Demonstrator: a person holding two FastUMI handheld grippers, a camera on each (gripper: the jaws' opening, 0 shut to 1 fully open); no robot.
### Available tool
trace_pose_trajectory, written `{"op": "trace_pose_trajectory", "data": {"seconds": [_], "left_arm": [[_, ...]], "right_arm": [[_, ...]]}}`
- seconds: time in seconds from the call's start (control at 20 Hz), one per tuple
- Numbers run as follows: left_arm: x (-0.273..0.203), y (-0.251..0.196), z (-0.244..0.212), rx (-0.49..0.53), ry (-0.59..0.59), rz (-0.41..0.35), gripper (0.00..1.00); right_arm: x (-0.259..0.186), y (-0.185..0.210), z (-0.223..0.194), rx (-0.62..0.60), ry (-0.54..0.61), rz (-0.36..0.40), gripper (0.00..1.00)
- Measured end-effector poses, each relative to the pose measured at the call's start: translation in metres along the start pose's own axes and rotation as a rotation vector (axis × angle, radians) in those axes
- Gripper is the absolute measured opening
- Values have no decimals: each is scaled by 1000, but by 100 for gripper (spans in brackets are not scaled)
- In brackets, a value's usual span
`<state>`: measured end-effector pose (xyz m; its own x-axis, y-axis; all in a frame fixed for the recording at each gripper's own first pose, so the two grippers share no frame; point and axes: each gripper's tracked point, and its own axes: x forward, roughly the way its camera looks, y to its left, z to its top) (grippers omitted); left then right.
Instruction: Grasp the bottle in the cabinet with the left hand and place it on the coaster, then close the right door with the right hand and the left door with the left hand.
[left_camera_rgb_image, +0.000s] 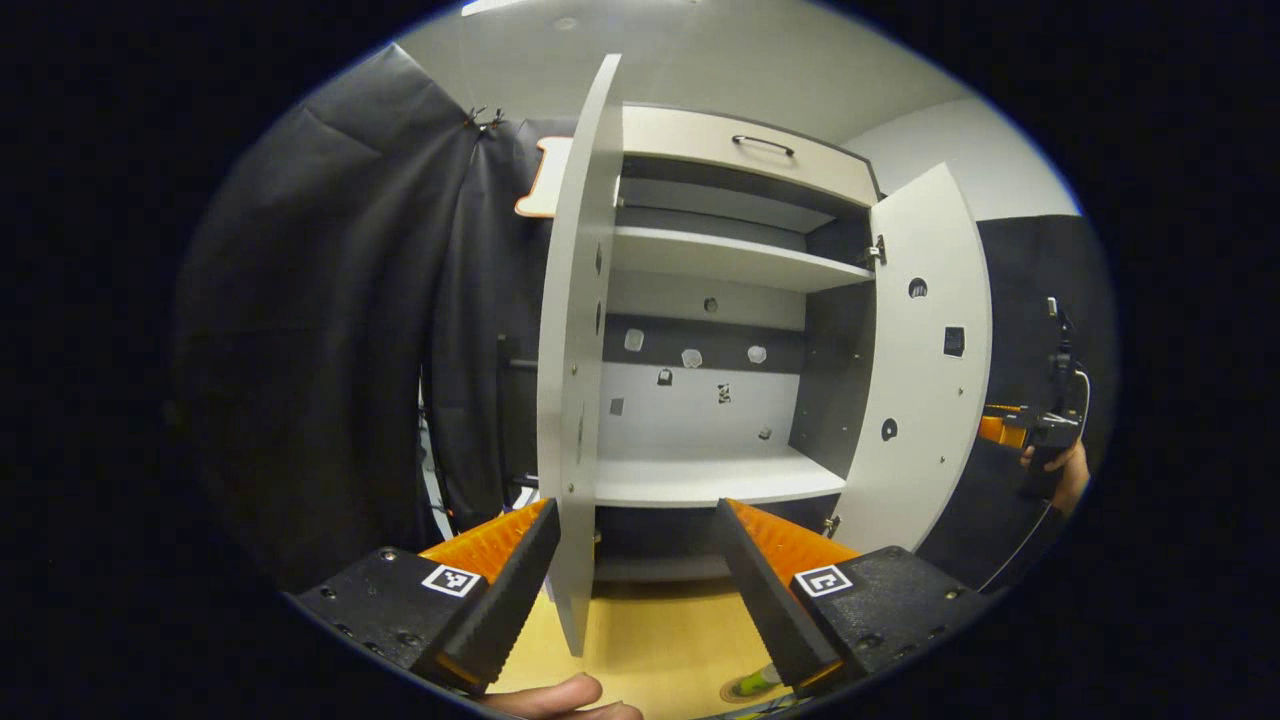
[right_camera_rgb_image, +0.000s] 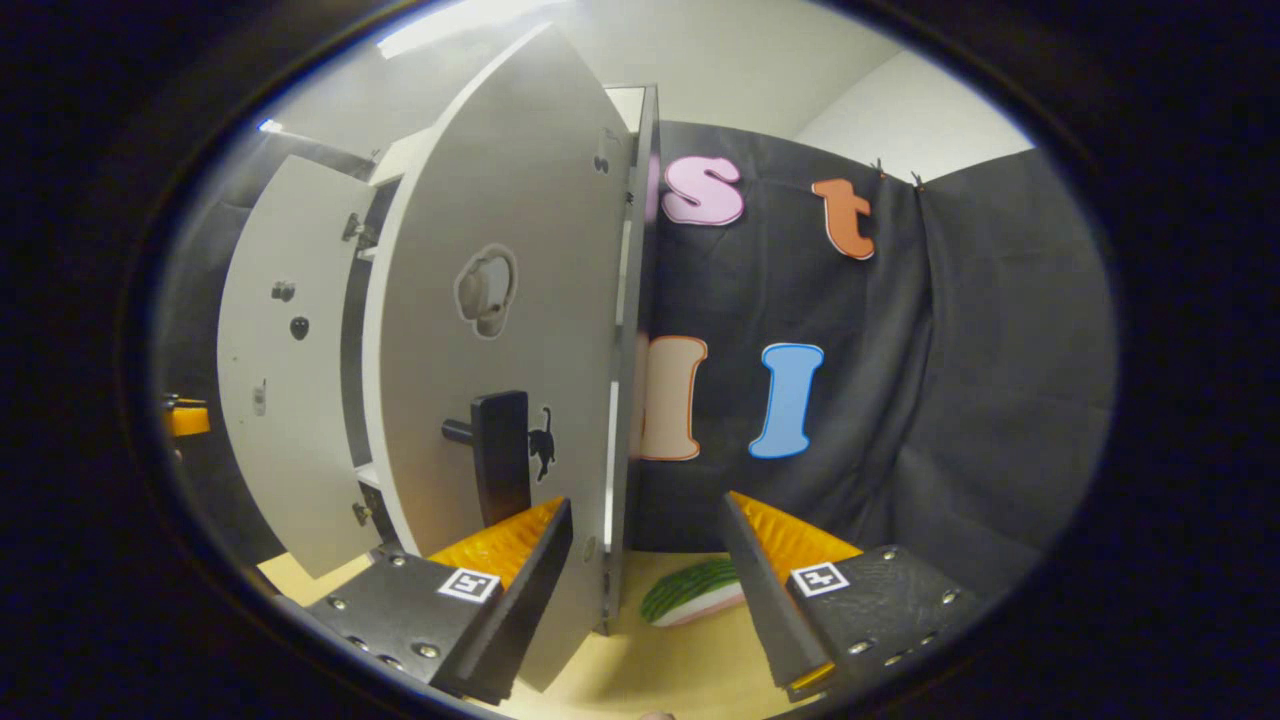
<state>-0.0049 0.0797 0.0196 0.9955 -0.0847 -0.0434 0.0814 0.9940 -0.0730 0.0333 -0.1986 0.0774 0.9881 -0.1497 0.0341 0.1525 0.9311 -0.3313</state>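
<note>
The white cabinet (left_camera_rgb_image: 720, 262) stands with both doors open, its shelves bare. In the left gripper view the left door (left_camera_rgb_image: 572, 380) is edge-on, and its lower corner hangs between the spread fingers of my open left gripper (left_camera_rgb_image: 635, 575). The right door (left_camera_rgb_image: 925, 370) swings out to the right. In the right gripper view the right door (right_camera_rgb_image: 500, 330) with its black handle (right_camera_rgb_image: 500, 455) is close up. My open right gripper (right_camera_rgb_image: 645, 570) straddles that door's free edge, one finger by the handle. A green striped, slice-shaped piece (right_camera_rgb_image: 690, 592) lies on the table.
The cabinet rests on a light wooden tabletop (left_camera_rgb_image: 650, 640). Black cloth walls close in on the left and behind. A hand (left_camera_rgb_image: 1055, 475) holds the right gripper beyond the right door. A small green-yellow thing (left_camera_rgb_image: 750, 685) at the bottom edge is too cropped to tell.
</note>
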Motion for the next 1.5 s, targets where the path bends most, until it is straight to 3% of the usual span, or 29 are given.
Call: {"op": "trace_pose_trajectory", "data": {"seconds": [0.3, 0.5, 0.85, 1.1, 1.15, 1.2, 1.5], "left_arm": [[-5, -1, 25, 64, -94, 26, 98], [-9, -2, 24, 64, -91, 24, 98], [-16, -2, 19, 59, -79, 32, 98], [-22, 5, 21, 50, -82, 42, 98], [-23, 6, 21, 49, -82, 43, 98], [-25, 8, 21, 50, -80, 45, 98], [-38, 24, 18, 66, -71, 63, 98]], "right_arm": [[2, 28, 4, -12, -23, 1, 90], [4, 39, 3, 7, -43, -6, 87], [6, 56, 4, 24, -68, -9, 90], [9, 97, 3, 106, -64, 110, 88], [8, 109, 3, 127, -60, 151, 89], [8, 119, 5, 151, -65, 180, 95], [7, 134, 0, 118, -48, 207, 98]]}}
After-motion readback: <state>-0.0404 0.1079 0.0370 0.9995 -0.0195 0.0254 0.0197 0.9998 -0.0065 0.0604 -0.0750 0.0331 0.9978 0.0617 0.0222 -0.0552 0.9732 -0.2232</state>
